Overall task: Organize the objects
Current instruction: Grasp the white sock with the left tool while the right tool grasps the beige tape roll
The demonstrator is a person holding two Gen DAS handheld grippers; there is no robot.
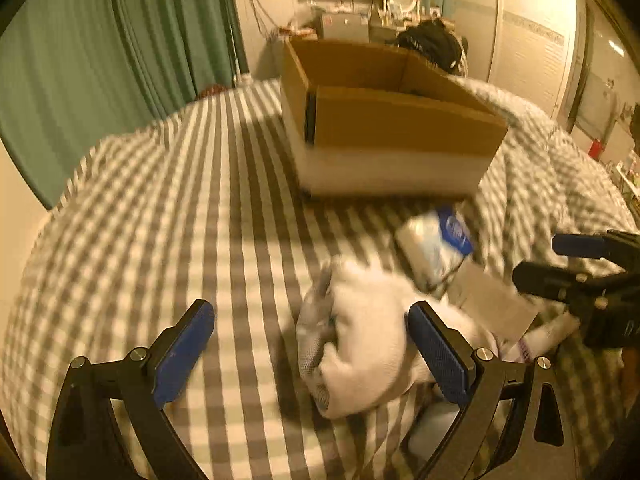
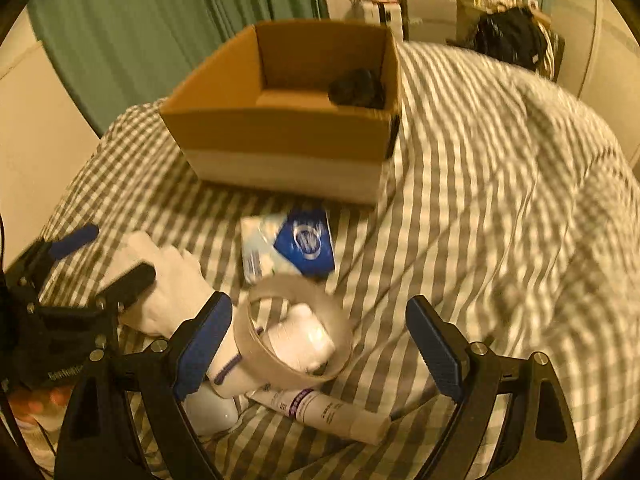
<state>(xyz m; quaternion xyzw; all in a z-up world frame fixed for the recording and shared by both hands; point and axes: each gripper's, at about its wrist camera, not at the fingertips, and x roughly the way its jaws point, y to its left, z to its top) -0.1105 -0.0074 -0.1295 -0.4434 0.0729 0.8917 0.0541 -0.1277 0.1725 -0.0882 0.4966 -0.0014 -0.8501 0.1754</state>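
An open cardboard box (image 1: pixel 400 120) stands on the checked bed cover; it also shows in the right wrist view (image 2: pixel 280 136), with a dark object (image 2: pixel 356 88) inside at its far right corner. My left gripper (image 1: pixel 312 352) is open, low over a white glove (image 1: pixel 368 344), which lies between its jaws toward the right one. The glove shows in the right wrist view (image 2: pixel 168 280) too. My right gripper (image 2: pixel 320 348) is open around a clear tape roll (image 2: pixel 296 332). A blue-and-white packet (image 2: pixel 292 244) lies in front of the box. A white tube (image 2: pixel 320 412) lies below the roll.
The bed cover (image 2: pixel 500 200) bulges in folds on the right. Green curtains (image 1: pixel 100 60) hang at the left. A dark bag (image 1: pixel 432 40) and a cluttered desk stand behind the bed. My right gripper shows at the right edge of the left wrist view (image 1: pixel 560 264).
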